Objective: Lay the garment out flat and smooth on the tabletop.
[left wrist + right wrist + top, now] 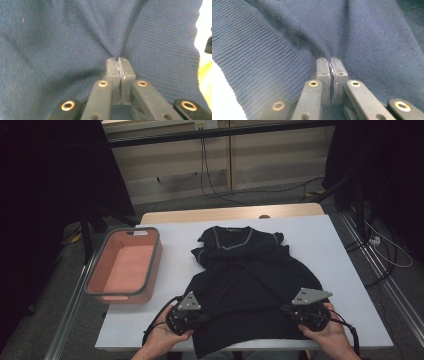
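Observation:
A dark navy knit sweater (250, 270) with a pale-trimmed V-neck lies crumpled on the white table (170, 250), its lower part hanging over the near edge. My left gripper (204, 317) is at the sweater's near left side. In the left gripper view its jaws are pressed together with a fold of the sweater (62, 50) pinched at the tips of the left gripper (117, 61). At the near right side, my right gripper (286, 310) is shut the same way. The right gripper view has the ribbed sweater (274, 50) puckering into the right gripper (331, 62).
A pink bin (102, 275) with a grey rim stands at the table's left edge, with nothing seen inside. Bare white tabletop lies to the sweater's left and right. Cables run across the floor behind and to the right of the table.

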The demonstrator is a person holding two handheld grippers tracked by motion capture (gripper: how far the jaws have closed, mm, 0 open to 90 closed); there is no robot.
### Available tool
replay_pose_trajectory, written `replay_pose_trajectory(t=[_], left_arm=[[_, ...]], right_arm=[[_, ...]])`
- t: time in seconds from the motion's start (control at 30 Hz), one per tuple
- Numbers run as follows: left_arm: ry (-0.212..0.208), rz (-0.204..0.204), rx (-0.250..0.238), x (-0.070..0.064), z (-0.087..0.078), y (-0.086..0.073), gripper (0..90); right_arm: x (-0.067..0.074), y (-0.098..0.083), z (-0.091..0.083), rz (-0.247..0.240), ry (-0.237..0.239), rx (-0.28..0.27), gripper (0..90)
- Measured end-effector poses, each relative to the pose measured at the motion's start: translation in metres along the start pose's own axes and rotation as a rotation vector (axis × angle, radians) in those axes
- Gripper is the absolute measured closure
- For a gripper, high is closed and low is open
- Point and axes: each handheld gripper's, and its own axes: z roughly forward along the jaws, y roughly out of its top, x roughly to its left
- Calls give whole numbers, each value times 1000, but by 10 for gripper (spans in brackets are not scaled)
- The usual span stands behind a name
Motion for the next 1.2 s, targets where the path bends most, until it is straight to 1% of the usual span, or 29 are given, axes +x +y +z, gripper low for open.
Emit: replay_pose_trajectory(t=[0.07, 0.13, 0.2, 0.27, 0.3, 0.4, 0.53, 0.6, 0.63, 0.67, 0.7, 0.77, 0.8, 0.83, 0.87, 0.9, 0.93, 0.97, 1.03, 1.07, 1.1, 1.13, 1.2], left_arm=[[4, 0, 1, -4, -3, -3, 886], [6, 8, 4, -7, -5, -6, 886], [-1, 5, 5, -11, -9, -9, 886], [-11, 15, 4, -14, -13, -14, 887], [-17, 13, 2, -17, -15, -17, 887], [-12, 10, 4, -22, -20, -22, 887], [-23, 17, 8, -28, -27, -28, 887], [-34, 7, -3, -31, -31, -32, 887], [-28, -1, -2, -33, -32, -33, 885], [-19, -15, -10, -34, -32, -34, 883], [-15, -18, -18, -35, -32, -34, 878], [-9, -11, -31, -32, -33, -32, 846], [-9, -21, -45, -29, -33, -32, 804], [-9, -22, -46, -26, -34, -31, 766], [-9, -30, -67, -24, -35, -30, 738], [-6, -32, -76, -21, -37, -29, 704], [3, -39, -85, -18, -39, -28, 662], [25, -35, -92, -15, -41, -26, 611], [60, -32, -109, -8, -43, -24, 569], [73, -43, -118, -2, -43, -24, 542], [86, -51, -120, 4, -42, -23, 532], [101, -50, -122, 11, -41, -22, 523], [121, -71, -122, 25, -38, -20, 558]], right_arm=[[7, -2, -3, -14, 2, 3, 874], [12, -3, -7, -5, 4, 6, 874], [17, -5, -9, -11, 7, 11, 874], [22, -7, -12, -11, 21, 12, 875], [25, -8, -13, -12, 25, 12, 875], [34, -11, -17, -18, 48, 15, 875], [48, -15, -24, -31, 80, 13, 875], [53, -16, -26, -31, 93, 11, 874], [53, -16, -27, -26, 97, 6, 871], [52, -16, -26, -20, 96, 0, 858], [49, -16, -26, -12, 101, -8, 810], [43, -14, -25, 7, 109, -28, 652], [42, -13, -25, 15, 108, -40, 583], [40, -12, -25, 20, 101, -53, 536], [38, -11, -26, 26, 96, -66, 517], [35, -10, -27, 33, 101, -78, 497], [32, -9, -28, 41, 96, -87, 471], [29, -8, -29, 51, 92, -98, 454], [23, -6, -32, 66, 79, -118, 448], [20, -5, -32, 65, 66, -124, 449], [16, -4, -32, 68, 52, -125, 452], [11, -4, -32, 69, 35, -123, 456], [0, -2, -31, 81, -12, -111, 466]])
